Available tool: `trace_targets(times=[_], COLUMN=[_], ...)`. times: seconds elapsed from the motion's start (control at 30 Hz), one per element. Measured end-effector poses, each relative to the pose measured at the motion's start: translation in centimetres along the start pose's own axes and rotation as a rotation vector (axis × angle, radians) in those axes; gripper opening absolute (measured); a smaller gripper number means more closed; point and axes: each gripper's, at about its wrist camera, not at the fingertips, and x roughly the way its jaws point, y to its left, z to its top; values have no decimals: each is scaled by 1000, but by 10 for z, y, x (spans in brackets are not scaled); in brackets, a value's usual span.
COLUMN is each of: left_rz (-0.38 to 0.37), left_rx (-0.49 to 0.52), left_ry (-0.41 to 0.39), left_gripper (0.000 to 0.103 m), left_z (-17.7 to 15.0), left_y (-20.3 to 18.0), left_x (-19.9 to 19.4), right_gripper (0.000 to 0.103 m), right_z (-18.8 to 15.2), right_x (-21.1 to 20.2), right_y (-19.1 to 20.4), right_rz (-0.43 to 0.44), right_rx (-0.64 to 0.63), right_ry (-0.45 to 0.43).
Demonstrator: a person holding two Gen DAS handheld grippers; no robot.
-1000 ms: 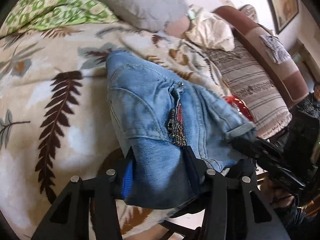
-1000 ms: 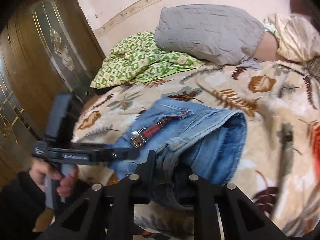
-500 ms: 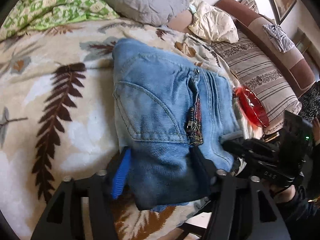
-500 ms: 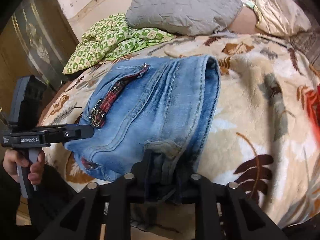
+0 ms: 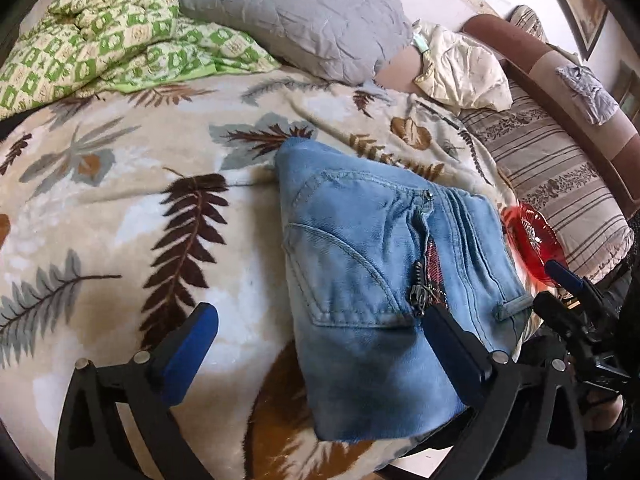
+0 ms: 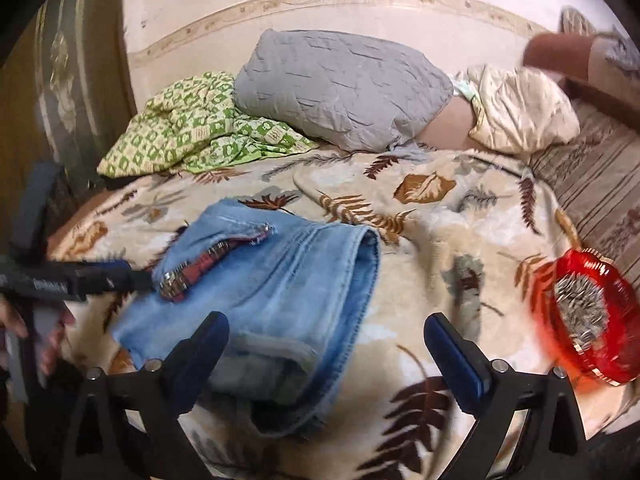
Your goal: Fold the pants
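The light blue jeans (image 5: 368,280) lie folded in a compact bundle on the leaf-patterned blanket (image 5: 120,208), zipper fly facing up. My left gripper (image 5: 320,336) is open and empty, its jaws spread wide over the near end of the bundle. In the right wrist view the jeans (image 6: 280,292) lie left of centre, with the folded edge on the right. My right gripper (image 6: 326,344) is open and empty, just above the bundle's near right corner. The left gripper (image 6: 100,276) shows at the left of that view, beside the zipper.
A red glass bowl (image 6: 588,312) of seeds sits on the blanket right of the jeans. A grey pillow (image 5: 296,16), a green checked quilt (image 5: 100,40) and a cream cloth (image 5: 460,68) lie at the far side. A striped sofa (image 5: 560,176) stands to the right.
Both grippers have opened and let go of the jeans, which have dropped flat onto the blanket. Both grippers have drawn back slightly toward the near edge.
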Motion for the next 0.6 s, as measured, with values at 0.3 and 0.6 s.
trace_targets(times=[0.3, 0.6], left_rz=[-73, -111], left_rx=[-37, -79], left_ry=[59, 111], left_gripper=[103, 103], left_z=[9, 7], left_y=[-7, -1], left_x=[29, 58], right_gripper=[100, 92], right_z=[8, -25], right_x=[39, 101], right_y=[3, -25], right_rz=[80, 241], right_rx=[107, 277], right_ry=[73, 227])
